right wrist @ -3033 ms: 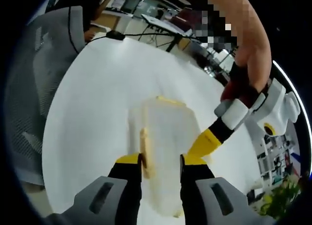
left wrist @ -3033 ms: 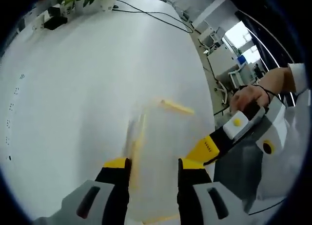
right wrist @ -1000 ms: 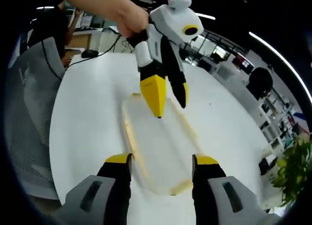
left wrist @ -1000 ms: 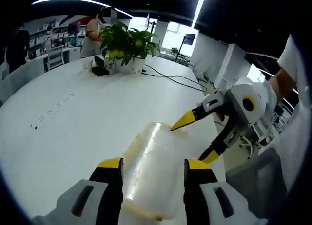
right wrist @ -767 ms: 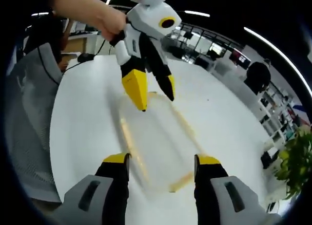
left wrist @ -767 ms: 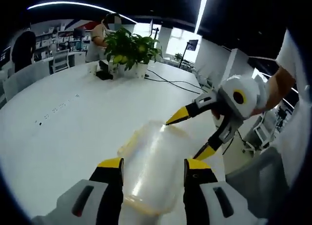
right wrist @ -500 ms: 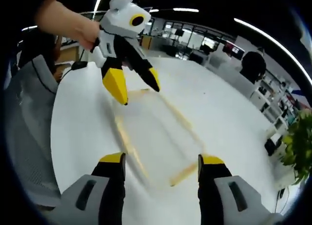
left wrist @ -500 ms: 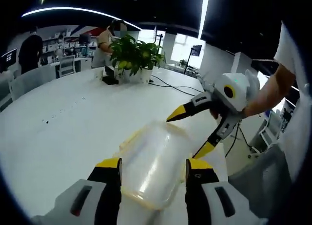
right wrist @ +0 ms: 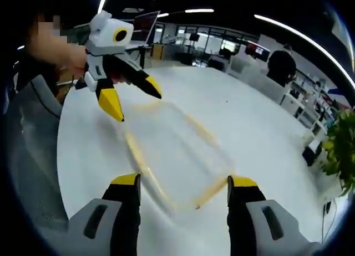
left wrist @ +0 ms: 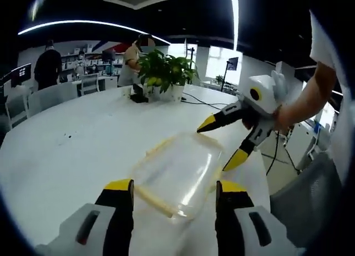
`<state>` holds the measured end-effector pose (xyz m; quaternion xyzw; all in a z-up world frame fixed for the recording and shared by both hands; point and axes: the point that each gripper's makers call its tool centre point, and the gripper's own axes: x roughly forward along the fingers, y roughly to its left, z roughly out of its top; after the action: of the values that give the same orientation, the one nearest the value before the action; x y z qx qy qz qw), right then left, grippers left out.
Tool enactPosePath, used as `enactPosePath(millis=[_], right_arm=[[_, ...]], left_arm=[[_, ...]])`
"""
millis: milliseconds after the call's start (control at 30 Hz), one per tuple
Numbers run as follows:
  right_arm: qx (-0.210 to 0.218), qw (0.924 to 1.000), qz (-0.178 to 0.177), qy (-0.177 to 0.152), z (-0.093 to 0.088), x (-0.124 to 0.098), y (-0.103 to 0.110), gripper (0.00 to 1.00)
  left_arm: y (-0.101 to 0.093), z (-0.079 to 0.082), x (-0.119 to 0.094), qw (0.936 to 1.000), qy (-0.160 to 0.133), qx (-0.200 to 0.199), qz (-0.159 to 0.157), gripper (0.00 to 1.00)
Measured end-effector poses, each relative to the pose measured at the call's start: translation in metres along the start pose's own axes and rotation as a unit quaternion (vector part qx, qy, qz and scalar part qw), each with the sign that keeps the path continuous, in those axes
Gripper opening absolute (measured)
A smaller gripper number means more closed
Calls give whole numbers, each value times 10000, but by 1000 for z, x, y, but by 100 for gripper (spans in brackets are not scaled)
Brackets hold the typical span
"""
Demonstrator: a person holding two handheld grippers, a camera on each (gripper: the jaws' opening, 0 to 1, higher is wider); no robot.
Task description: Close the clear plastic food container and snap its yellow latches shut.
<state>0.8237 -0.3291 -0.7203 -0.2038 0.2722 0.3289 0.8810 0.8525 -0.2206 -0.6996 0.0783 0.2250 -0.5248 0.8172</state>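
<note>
The clear plastic container (left wrist: 180,170) lies flat on the white table, lid down, with yellow latches (left wrist: 151,196) along its edges. My left gripper (left wrist: 176,189) hovers open just short of its near end, holding nothing. The right gripper (left wrist: 219,144) comes in from the right, open, its yellow tips above the container's far right corner. In the right gripper view the container (right wrist: 175,148) stretches ahead with a yellow latch strip (right wrist: 137,156) on its left side. My right gripper (right wrist: 185,184) stands open before it. The left gripper (right wrist: 133,100) hangs open over the far end.
A potted plant (left wrist: 166,73) and black cables (left wrist: 206,101) sit at the table's far side, with people and desks beyond. A grey mesh chair (right wrist: 25,162) stands at the table edge on the left. Another plant (right wrist: 339,150) is at the right.
Both grippers have lifted and drawn back from the container, and both views tilted up toward the room. Each gripper's jaws stand wider apart than three seconds ago. The container stays put.
</note>
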Motion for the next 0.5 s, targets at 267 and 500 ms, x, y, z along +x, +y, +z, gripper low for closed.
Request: enactPosePath(millis=[267,500], right_arm=[[189,9997,-19,137,-17,1,-6,65],[223,9995,34,241,-26,11,-4,65]], left_arm=[[-4,-12,3,9999,-62,32,156,58],[-2,-26,10,9995,62,89,301,63]])
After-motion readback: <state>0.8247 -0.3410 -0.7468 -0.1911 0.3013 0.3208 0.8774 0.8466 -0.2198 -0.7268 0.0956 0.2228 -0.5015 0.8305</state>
